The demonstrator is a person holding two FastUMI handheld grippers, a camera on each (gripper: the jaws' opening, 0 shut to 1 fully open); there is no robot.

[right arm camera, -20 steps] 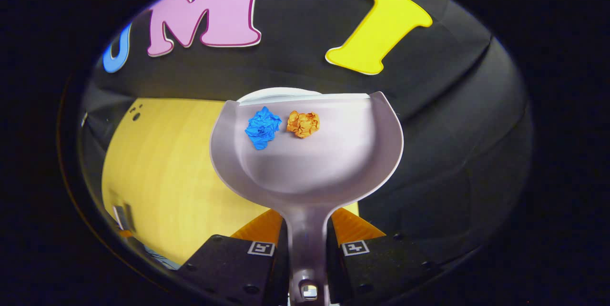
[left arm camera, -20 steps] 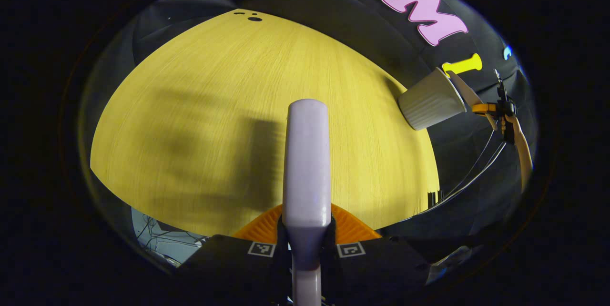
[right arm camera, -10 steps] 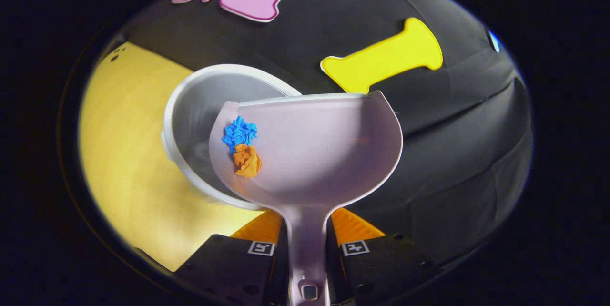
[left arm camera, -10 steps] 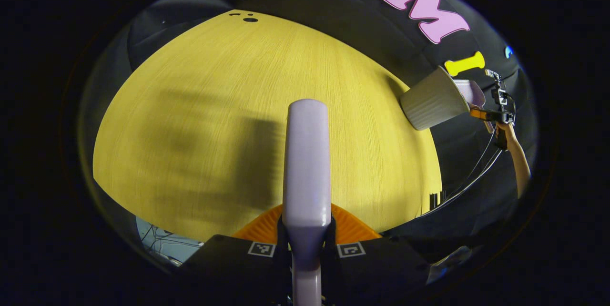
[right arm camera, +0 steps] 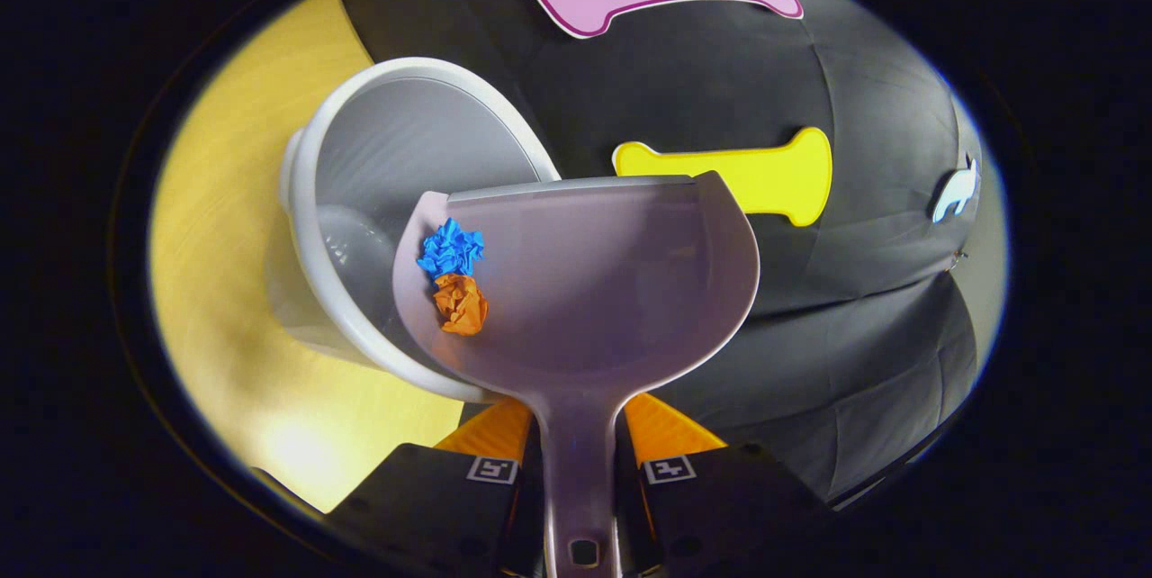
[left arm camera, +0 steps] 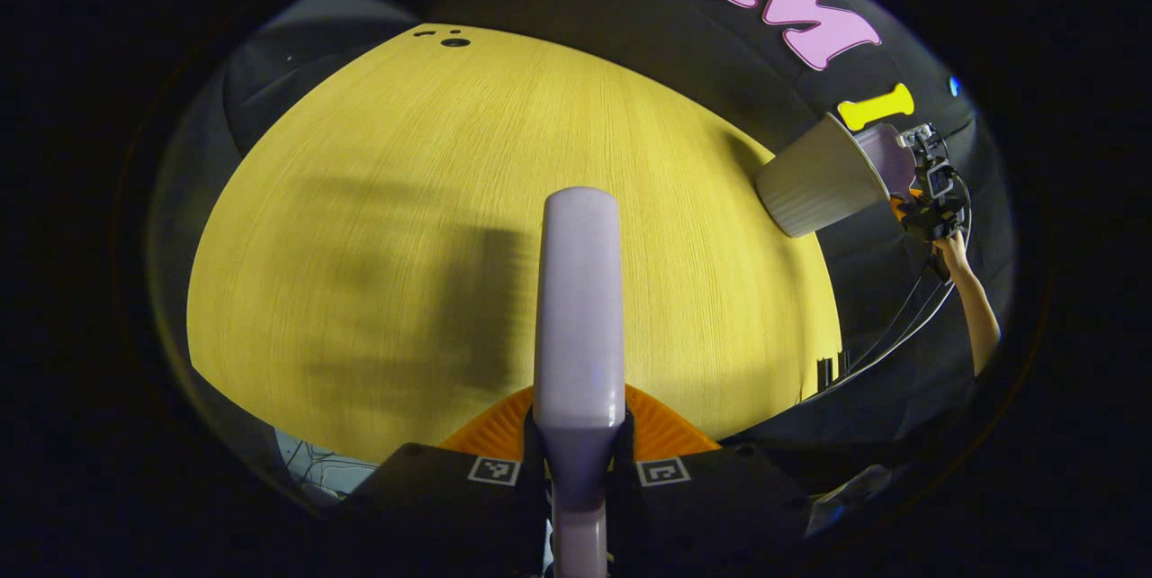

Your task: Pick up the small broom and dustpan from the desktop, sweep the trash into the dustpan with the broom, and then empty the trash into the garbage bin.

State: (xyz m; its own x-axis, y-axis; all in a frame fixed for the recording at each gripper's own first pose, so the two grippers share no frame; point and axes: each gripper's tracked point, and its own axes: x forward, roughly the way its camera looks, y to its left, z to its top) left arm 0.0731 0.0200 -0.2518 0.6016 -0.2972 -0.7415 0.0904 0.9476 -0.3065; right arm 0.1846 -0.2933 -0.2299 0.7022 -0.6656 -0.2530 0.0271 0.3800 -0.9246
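Two paper wads, blue (right arm camera: 449, 248) and orange (right arm camera: 461, 304), lie at nine o'clock in the dustpan (right arm camera: 594, 290) pinched by the right gripper (right arm camera: 576, 479) over the garbage bin (right arm camera: 378, 173); tipping further toward the bin should drop them in, while the left gripper (left arm camera: 579, 470) pinches the broom (left arm camera: 580, 308) over the worktop (left arm camera: 405, 200).

We see the pale lilac dustpan (right arm camera: 594, 290) tipped sideways over the open white garbage bin (right arm camera: 396, 155), 2 crumpled trash scraps, blue (right arm camera: 450, 249) above orange (right arm camera: 461, 305), bunched against its lower wall. The lilac broom handle (left arm camera: 579, 308) points out above the yellow desktop (left arm camera: 360, 227).
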